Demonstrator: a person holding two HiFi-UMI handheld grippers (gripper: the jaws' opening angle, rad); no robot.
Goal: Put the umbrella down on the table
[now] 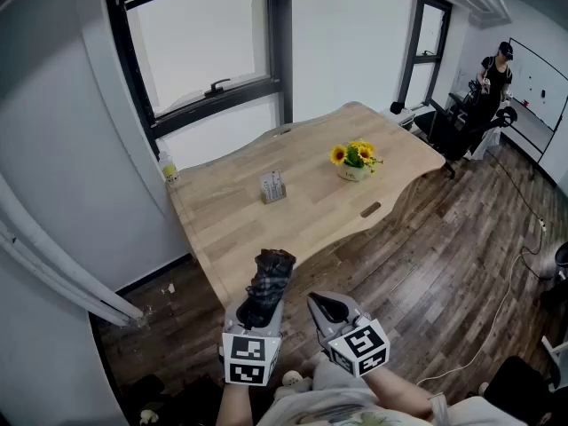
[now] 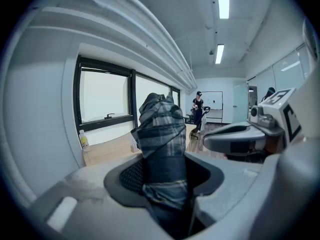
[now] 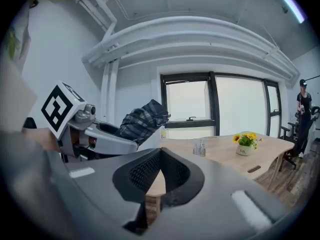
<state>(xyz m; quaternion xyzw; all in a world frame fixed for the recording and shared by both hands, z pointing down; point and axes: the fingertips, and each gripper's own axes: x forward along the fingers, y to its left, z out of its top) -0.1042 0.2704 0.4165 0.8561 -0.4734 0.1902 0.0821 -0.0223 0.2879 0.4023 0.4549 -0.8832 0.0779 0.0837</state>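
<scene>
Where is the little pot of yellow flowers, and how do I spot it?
Find the big wooden table under the windows. Toward its right end, in the head view, stands a small white pot of sunflowers. It is the only leafy, bright yellow thing there; the clear holder mid-table and the bottle at the left corner have no blooms.

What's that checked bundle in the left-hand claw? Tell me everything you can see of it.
It is a folded umbrella, its fabric a dark blue-grey plaid with pale stripes, wrapped into a stubby, crumpled roll. The left gripper is clamped round its lower part, and the bunched end sticks out free beyond the jaws. Only the jaws touch it: it is held in the air, not lying on the wooden table. Its handle is hidden.
</scene>
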